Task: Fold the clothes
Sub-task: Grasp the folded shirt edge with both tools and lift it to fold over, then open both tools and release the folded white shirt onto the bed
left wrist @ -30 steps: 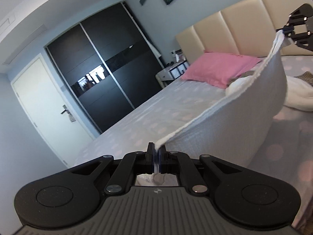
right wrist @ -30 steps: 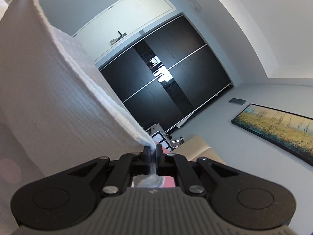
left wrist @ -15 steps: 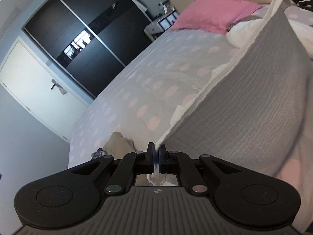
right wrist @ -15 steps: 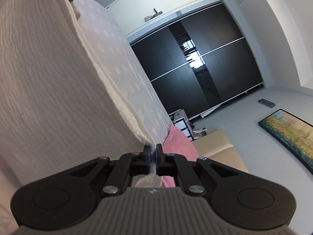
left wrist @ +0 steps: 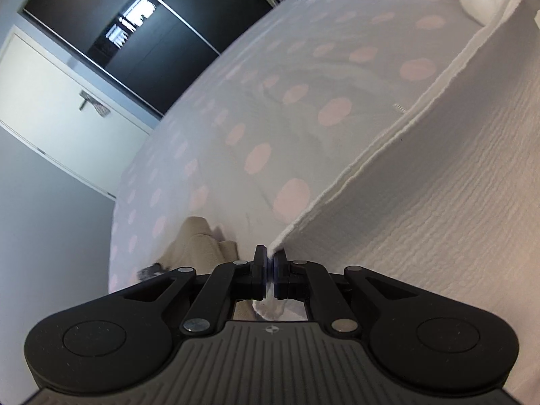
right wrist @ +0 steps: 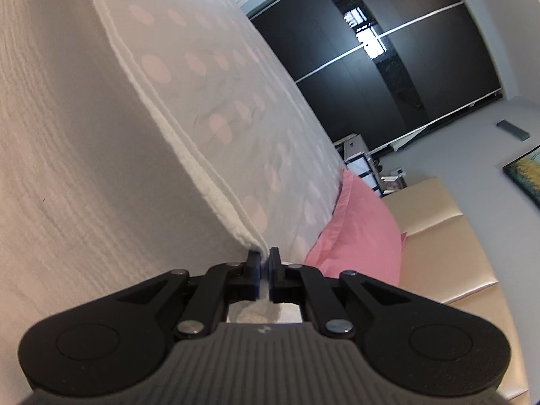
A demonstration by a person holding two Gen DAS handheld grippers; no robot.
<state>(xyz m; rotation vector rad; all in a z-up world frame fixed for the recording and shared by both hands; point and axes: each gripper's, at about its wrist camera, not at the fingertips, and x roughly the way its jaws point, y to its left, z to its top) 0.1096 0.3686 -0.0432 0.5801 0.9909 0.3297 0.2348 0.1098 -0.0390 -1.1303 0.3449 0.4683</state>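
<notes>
With left hand-held gripper [left wrist: 270,263] and right hand-held gripper [right wrist: 265,263] each clamped on a corner of the white textured cotton cloth [left wrist: 438,182] above the pink-dotted bed [left wrist: 270,101], lower evenly, keeping edges aligned and taut.

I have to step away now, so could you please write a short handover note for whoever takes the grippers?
Left gripper: shut on one corner of the white cloth.
Right gripper: shut on another corner of the cloth.
The cloth is stretched between the two, its edge doubled, over the dotted bed. A beige garment lies near the bed's edge; a pink pillow is at the headboard.
Done: cloth picked up, apparently folded once.
Left: lay it flat, finish folding, then probably the other clothes.
</notes>
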